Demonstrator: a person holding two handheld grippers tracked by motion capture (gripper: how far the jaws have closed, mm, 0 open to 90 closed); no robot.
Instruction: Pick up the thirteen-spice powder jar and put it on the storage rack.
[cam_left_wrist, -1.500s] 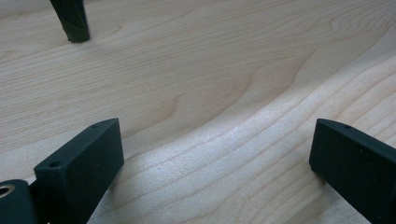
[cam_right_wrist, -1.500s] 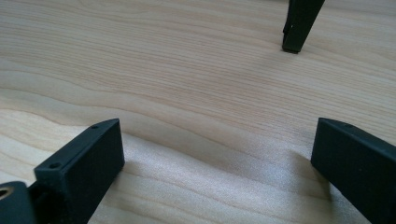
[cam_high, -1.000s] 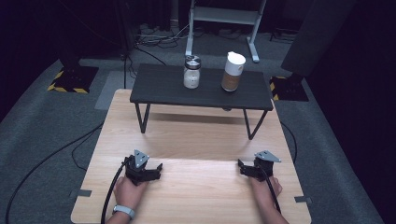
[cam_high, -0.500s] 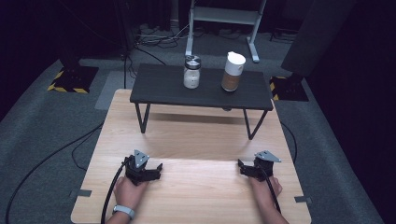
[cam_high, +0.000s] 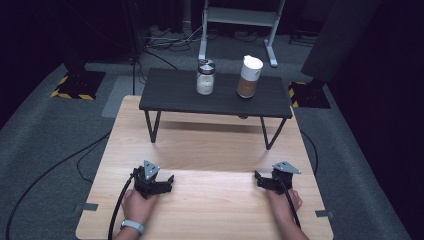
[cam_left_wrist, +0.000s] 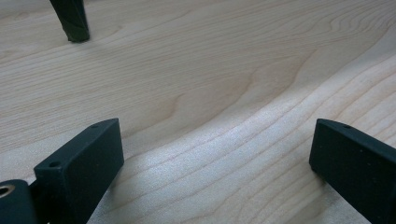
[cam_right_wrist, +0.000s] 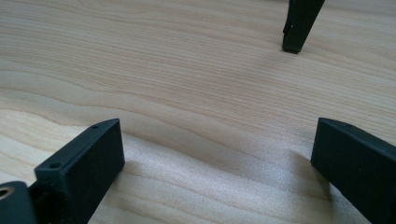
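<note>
High view first: a person's two hands rest on the near end of a pale wooden table (cam_high: 210, 150), each holding a black gripper. The left gripper (cam_high: 167, 182) sits low on the near left of the boards, the right gripper (cam_high: 259, 179) on the near right, well apart from each other and pointing inward. Farther back stands a small black side table (cam_high: 170, 97) on thin legs. On its top are a glass jar (cam_high: 205, 78) with a metal lid and white contents and, just to the right of it, a brown canister (cam_high: 249, 76) with a white lid; both are upright and far from either gripper.

Left gripper view: its two black jaws are spread wide over bare wood grain, nothing between them. One black leg (cam_left_wrist: 71, 19) of the side table shows at upper left.

Right gripper view: jaws likewise spread wide over bare wood, holding nothing. Another black table leg (cam_right_wrist: 301, 23) meets the boards at upper right.
</note>
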